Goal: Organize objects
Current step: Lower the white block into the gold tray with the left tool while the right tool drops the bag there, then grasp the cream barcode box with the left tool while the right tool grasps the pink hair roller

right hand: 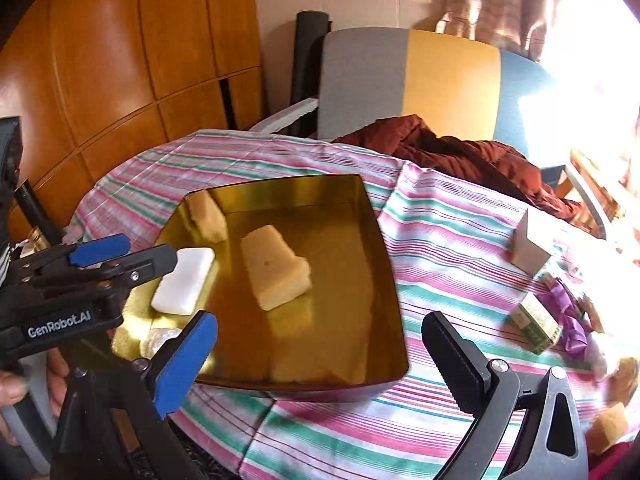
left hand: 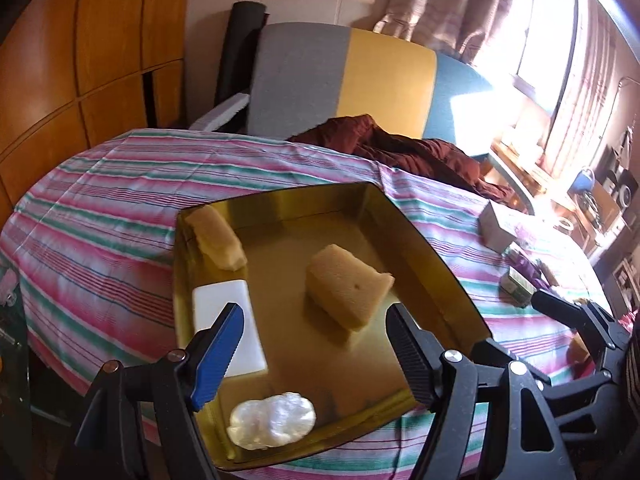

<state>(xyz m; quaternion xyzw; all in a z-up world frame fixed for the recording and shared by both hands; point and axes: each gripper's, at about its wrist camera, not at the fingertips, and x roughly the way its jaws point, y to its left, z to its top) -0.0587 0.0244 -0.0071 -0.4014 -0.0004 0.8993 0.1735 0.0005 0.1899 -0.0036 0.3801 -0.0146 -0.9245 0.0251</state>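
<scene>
tin: a gold metal tin [left hand: 420,240] sits on the striped tablecloth [left hand: 120,208], its near corner close to the table's near edge.
in the tin: a large yellow sponge piece [left hand: 348,288] near the middle, a second sponge piece [left hand: 218,240] leaning in the far left corner, a white bar [left hand: 228,320] along the left wall, a crinkled clear-white wrapper [left hand: 272,420] by the near wall.
left gripper: the left gripper [left hand: 316,352] is spread wide above the tin's near half, nothing between its fingers.
right gripper: the right gripper [right hand: 320,360] is spread to its widest over the tin's near rim, empty.
open room: bare gold floor right of the large sponge and along the far wall; bare cloth left of and behind the tin.
right side clutter: a white box [right hand: 530,244], a green carton [right hand: 538,324] and purple ribbon [right hand: 572,320] lie well apart from the tin.
hard to make out: the window glare washes out the far right; an orange-yellow lump [right hand: 608,428] at the right border is cut off and blurred.
behind: a dark red cloth [right hand: 460,148] spills over the table's far edge.
</scene>
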